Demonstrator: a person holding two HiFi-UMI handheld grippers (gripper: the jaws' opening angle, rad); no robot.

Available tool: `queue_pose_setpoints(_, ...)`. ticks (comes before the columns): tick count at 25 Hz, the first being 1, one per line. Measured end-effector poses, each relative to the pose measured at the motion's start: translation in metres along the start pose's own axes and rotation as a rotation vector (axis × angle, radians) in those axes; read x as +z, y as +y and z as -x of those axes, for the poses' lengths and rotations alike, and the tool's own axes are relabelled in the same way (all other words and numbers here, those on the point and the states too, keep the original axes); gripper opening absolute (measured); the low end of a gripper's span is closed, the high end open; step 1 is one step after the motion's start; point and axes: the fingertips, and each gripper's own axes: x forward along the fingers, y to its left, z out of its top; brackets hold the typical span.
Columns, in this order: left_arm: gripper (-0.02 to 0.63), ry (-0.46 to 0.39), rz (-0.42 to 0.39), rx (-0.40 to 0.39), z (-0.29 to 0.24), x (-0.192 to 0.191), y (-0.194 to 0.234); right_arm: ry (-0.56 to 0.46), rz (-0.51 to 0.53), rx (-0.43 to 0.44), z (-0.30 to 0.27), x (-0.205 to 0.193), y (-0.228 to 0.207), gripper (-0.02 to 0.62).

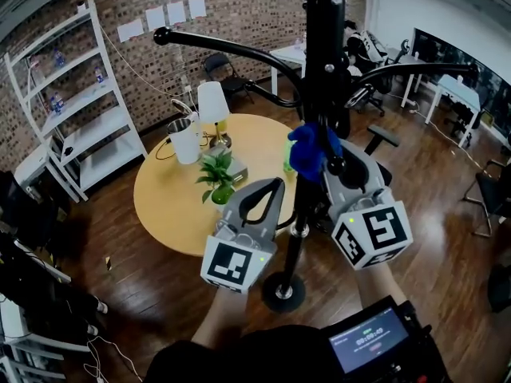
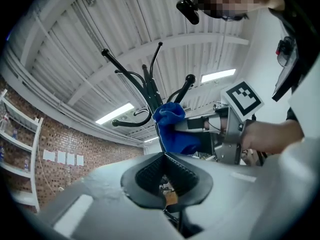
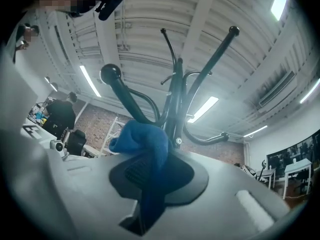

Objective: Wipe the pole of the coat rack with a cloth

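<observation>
Cloth point(image 1: 306, 153) pinched in right gripper point(image 1: 326, 158) jaws against pole point(image 1: 323, 62), left gripper point(image 1: 276, 184) jaws closed, empty, pole top cut off

Bright, even light from ceiling strip lamps point(image 3: 202, 109); mild glare on floor point(image 1: 415, 190). Fisheye bending, dark corners; near jaws soft.

Round table point(image 1: 172, 202) close left of pole point(image 1: 323, 54), curved hooks point(image 1: 223, 45) spreading overhead; bare wood floor point(image 1: 431, 206) open at right
</observation>
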Motion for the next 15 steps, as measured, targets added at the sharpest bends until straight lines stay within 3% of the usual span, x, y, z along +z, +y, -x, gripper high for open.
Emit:
queue_pose_setpoints(5,0.000,0.015,0.015,0.001,-0.001,-0.004,0.002,0.032,-0.023,-0.002,0.003,-0.019,0.004,0.055)
queue_pose_setpoints(15,0.000,0.091,0.055,0.007,0.007,-0.038,-0.013,0.213,-0.110,0.004,0.029,-0.109,0.020,0.055)
